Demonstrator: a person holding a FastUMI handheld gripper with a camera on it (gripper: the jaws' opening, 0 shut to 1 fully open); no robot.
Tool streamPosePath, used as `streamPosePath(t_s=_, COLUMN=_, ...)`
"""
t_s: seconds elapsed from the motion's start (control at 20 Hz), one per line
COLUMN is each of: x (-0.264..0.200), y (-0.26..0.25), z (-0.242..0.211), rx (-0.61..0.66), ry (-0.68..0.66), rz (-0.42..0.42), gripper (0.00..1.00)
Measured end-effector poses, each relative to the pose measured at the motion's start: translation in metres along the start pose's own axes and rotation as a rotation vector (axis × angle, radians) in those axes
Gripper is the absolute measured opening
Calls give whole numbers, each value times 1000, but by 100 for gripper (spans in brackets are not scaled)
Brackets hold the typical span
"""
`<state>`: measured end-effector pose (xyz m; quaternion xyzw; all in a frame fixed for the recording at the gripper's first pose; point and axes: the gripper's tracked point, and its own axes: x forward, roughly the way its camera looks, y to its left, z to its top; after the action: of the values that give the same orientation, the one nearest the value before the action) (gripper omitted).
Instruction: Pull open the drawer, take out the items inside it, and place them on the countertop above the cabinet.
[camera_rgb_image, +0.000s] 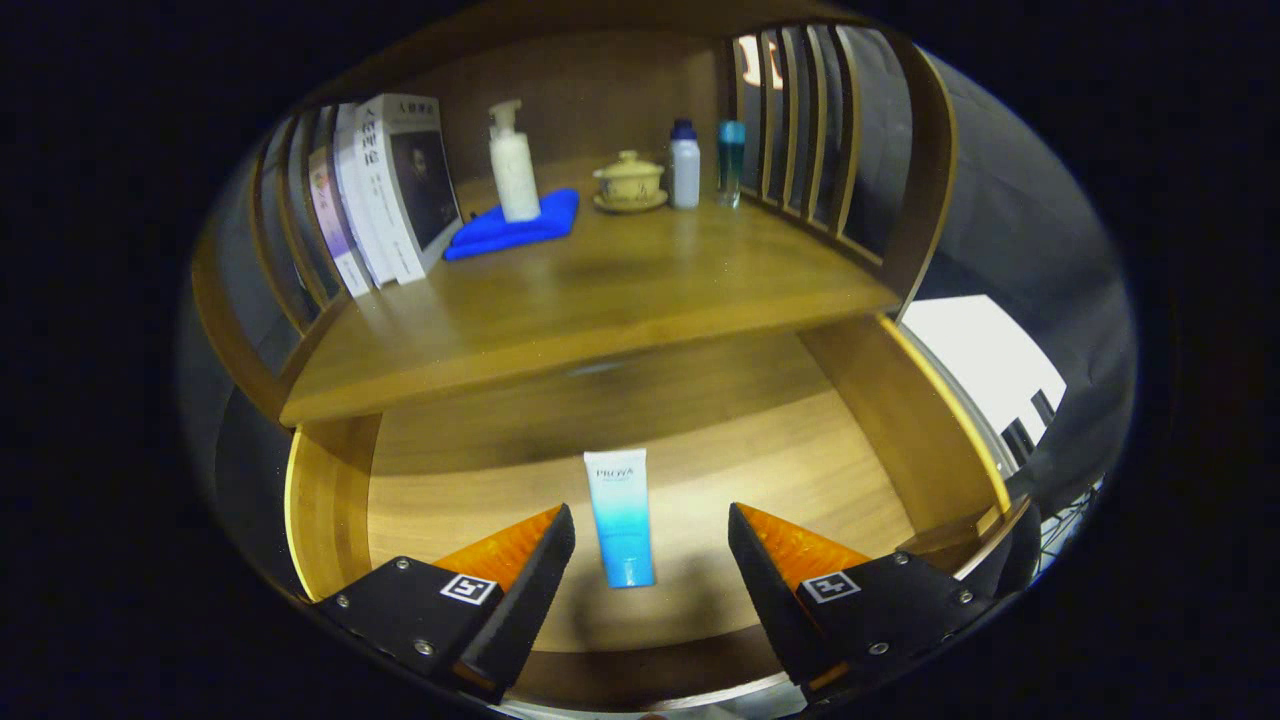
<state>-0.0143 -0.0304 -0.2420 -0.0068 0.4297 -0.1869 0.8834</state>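
In the gripper view, the drawer is already pulled open and occupies the lower half of the frame. On its wooden floor lies one tube, in the lower centre. The gripper is held above the drawer with its fingers spread wide, and it holds nothing. The tube lies between the two fingers, a little closer to the left one, and neither finger touches it. Its long axis runs away from the camera, in the same direction as the fingers, with only a slight lean. The cap end seems to be the near end, but I cannot tell this for sure.

I judge that the coming move is mostly a descent: the fingers already stand on both sides of the tube and can close across its narrow width. Nothing lies between the fingers and the tube. The drawer walls at the lower left and right are well apart from it.

Above the drawer, the countertop fills the middle of the frame. Its front part is bare. At the back stand books at the upper left, then a pump bottle on a blue cloth, a lidded cup, a small white bottle and a teal bottle.
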Motion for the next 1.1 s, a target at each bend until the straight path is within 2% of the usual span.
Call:
streamPosePath(t_s=0.35, x=35, y=18, z=-26, rx=-94, ry=194, rz=-49, gripper=95)
streamPosePath(t_s=0.6, x=55, y=23, z=-41, rx=-142, ry=295, rz=-41, gripper=92)
streamPosePath(t_s=0.7, x=60, y=19, z=-42, rx=-142, ry=306, rz=-48, gripper=83)
streamPosePath(t_s=0.85, x=64, y=17, z=-43, rx=-71, ry=302, rz=-21, gripper=65)
streamPosePath(t_s=0.9, x=64, y=16, z=-43, rx=-43, ry=292, rz=-11, gripper=61)
streamPosePath(t_s=0.95, x=64, y=16, z=-43, rx=-25, ry=278, rz=-9, gripper=48)
streamPosePath(t_s=1.1, x=61, y=12, z=-40, rx=-19, ry=254, rz=-21, gripper=41)
